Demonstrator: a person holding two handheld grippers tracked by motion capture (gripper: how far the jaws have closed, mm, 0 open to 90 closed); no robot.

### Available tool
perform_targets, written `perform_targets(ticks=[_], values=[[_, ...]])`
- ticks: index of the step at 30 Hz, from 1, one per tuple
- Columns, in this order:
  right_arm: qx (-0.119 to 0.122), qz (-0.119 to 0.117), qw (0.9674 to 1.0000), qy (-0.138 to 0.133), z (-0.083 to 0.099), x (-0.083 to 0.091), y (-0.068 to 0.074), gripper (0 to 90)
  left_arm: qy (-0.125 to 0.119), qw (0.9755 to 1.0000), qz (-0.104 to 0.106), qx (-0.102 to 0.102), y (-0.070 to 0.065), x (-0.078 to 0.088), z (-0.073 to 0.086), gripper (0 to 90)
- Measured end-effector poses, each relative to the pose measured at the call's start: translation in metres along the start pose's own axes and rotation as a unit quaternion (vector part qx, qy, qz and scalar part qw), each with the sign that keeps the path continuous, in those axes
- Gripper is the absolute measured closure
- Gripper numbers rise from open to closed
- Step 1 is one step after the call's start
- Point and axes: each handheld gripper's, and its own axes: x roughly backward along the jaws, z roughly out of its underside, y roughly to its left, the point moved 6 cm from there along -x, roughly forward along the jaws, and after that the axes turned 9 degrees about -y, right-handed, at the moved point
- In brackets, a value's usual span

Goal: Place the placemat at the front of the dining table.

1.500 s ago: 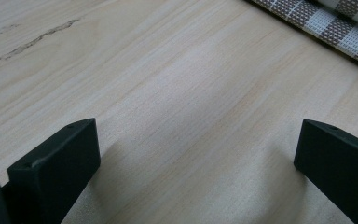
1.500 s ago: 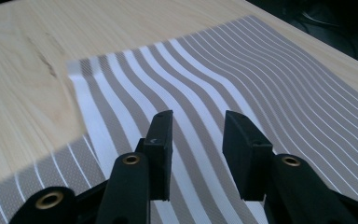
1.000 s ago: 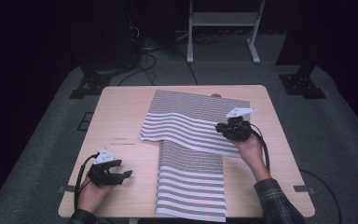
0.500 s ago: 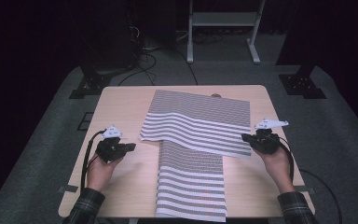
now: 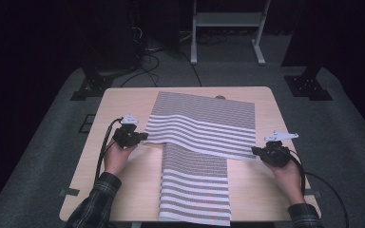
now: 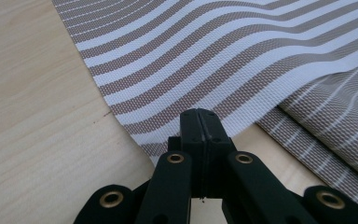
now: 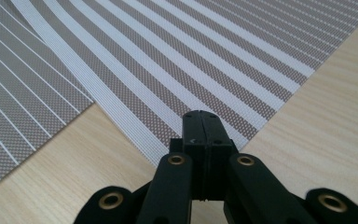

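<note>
Two woven placemats with brown and white stripes lie overlapped on the pale wooden table (image 5: 123,190). The upper striped mat (image 5: 209,121) runs its long axis across the table, over the lower striped mat (image 5: 195,187), which points toward the person. The left gripper (image 5: 140,136) and right gripper (image 5: 256,151) each sit at a near corner, jaws pressed together, seemingly pinching its edge. Lifting both corners evenly should keep it flat.
</note>
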Motion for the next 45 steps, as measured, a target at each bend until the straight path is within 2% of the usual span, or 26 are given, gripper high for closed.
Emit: perform_targets(ticks=[6, 11, 15, 23, 32, 37, 45], values=[[-0.002, -0.005, 0.9998, 0.021, 0.008, -0.008, 0.001, 89.6, 0.026, 0.9995, -0.014, -0.014, 0.005, -0.016, 0.005, 90.0], [0.026, 0.005, 0.9984, 0.050, 0.015, -0.016, 0.004, 89.7, 0.052, 0.9984, -0.018, -0.014, 0.007, -0.022, 0.015, 90.0], [0.035, 0.010, 0.9981, 0.050, 0.014, -0.017, 0.004, 89.8, 0.052, 0.9984, -0.018, -0.008, 0.008, -0.023, 0.015, 90.0], [0.031, 0.028, 0.9983, 0.041, 0.007, -0.028, -0.005, 89.9, 0.051, 0.9984, -0.023, -0.011, 0.011, -0.023, 0.016, 90.0], [0.003, 0.042, 0.9987, 0.027, -0.006, -0.049, -0.022, 89.9, 0.041, 0.9988, -0.025, 0.004, 0.019, -0.022, 0.017, 90.0], [-0.002, 0.051, 0.9985, 0.022, -0.014, -0.061, -0.028, 89.9, 0.041, 0.9987, -0.032, 0.002, 0.022, -0.021, 0.017, 90.0], [-0.010, 0.056, 0.9981, 0.024, -0.023, -0.073, -0.033, 89.9, 0.036, 0.9985, -0.039, 0.013, 0.031, -0.022, 0.016, 90.0]])
